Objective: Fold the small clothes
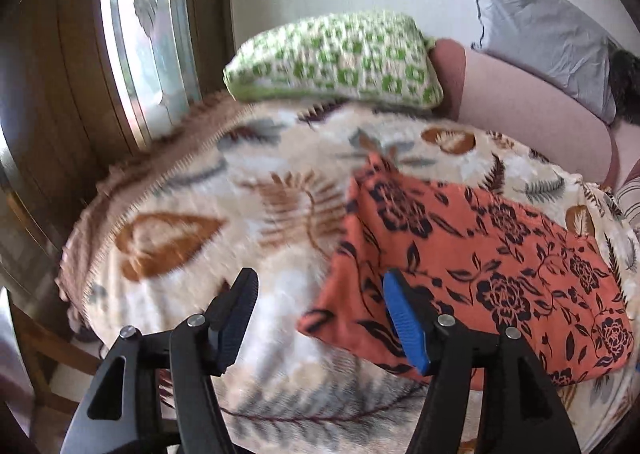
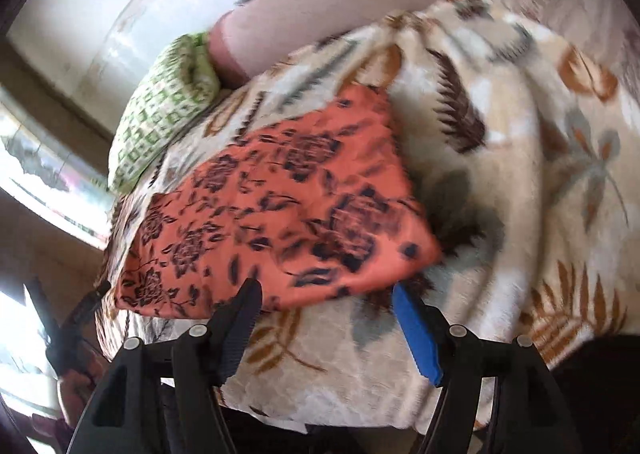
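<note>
A cream blanket (image 1: pixel 280 190) printed with brown and grey leaves covers the whole work surface, its fringed brown edge curving along the left in the left wrist view. Behind it sit a pale pink bolster (image 1: pixel 532 110), a grey pillow (image 1: pixel 540 30) against the white wall, and a green-and-white patterned cushion (image 1: pixel 336 62) near the window (image 1: pixel 148 38).

On the blanket lies the folded orange cloth (image 1: pixel 480 254) with its dark floral print, a flat, roughly rectangular packet. In the left wrist view its long axis runs from the upper left, near the middle of the blanket, down toward the lower right edge. In the right wrist view the same orange cloth (image 2: pixel 276 218) stretches from lower left to upper right, one corner pointing toward the bolster.

The left gripper (image 1: pixel 320 318) stands with its jaws well apart and nothing between them; only blanket shows in the gap. The cloth's near left edge lies just behind the blue-padded finger, to the right of the gap.

The right gripper (image 2: pixel 328 326) is likewise spread wide and holds nothing. The cloth's near edge lies just beyond its fingertips, ahead and slightly to the left, with the black fingertip overlapping that edge in the picture; whether it touches cannot be told through the blur.
</note>
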The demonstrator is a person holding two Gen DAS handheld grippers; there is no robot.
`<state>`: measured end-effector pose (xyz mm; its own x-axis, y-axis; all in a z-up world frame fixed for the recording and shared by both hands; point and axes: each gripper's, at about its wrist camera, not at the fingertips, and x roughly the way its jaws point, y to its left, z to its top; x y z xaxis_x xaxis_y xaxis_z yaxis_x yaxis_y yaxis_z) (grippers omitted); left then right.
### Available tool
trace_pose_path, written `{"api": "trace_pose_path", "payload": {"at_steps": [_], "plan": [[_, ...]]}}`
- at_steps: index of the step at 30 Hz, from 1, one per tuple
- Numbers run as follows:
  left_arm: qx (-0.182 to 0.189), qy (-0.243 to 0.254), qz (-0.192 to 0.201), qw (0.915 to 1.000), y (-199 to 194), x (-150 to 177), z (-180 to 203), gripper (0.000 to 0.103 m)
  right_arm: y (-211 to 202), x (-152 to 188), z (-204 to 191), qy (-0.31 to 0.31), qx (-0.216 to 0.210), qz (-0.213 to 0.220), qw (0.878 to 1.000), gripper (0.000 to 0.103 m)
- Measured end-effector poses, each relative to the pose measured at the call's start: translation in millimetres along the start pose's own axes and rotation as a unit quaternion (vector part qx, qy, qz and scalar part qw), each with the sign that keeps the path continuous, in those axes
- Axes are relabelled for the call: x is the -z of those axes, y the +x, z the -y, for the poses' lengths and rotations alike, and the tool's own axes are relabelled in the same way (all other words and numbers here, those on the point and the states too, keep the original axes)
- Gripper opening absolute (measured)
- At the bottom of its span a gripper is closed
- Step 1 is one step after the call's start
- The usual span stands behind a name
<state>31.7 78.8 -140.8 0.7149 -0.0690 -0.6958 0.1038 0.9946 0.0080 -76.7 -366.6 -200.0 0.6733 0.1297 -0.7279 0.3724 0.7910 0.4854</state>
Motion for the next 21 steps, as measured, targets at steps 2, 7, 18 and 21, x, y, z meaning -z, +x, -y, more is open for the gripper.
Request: {"api": "trace_pose_path", "payload": {"at_steps": [2, 7, 18, 21], "plan": [[-0.005, 0.0, 0.013, 0.9999, -8.0, -4.9, -4.8, 0.067, 7.4, -3.0, -20.1, -0.02, -0.007, 0.003, 1.0, 0.072], [-0.01, 0.001, 0.021, 0.9997, -11.0, -11.3, -8.6, 0.067, 45.1, -9.6, -76.3, -0.071, -0.014, -0.006, 0.997, 0.07], [-0.021, 0.0, -0.003, 0.9998, 16.2, -9.9, -10.5, 0.067, 124.2, 7.5, -116.7, -0.112, 0.016, -0.087, 0.99, 0.065], [-0.024, 0.006, -0.02, 0.9995, 30.6, -6.0, -8.4, 0.067, 146.5, 17.9, -107.3, -0.102, 0.032, -0.121, 0.987, 0.064]]}}
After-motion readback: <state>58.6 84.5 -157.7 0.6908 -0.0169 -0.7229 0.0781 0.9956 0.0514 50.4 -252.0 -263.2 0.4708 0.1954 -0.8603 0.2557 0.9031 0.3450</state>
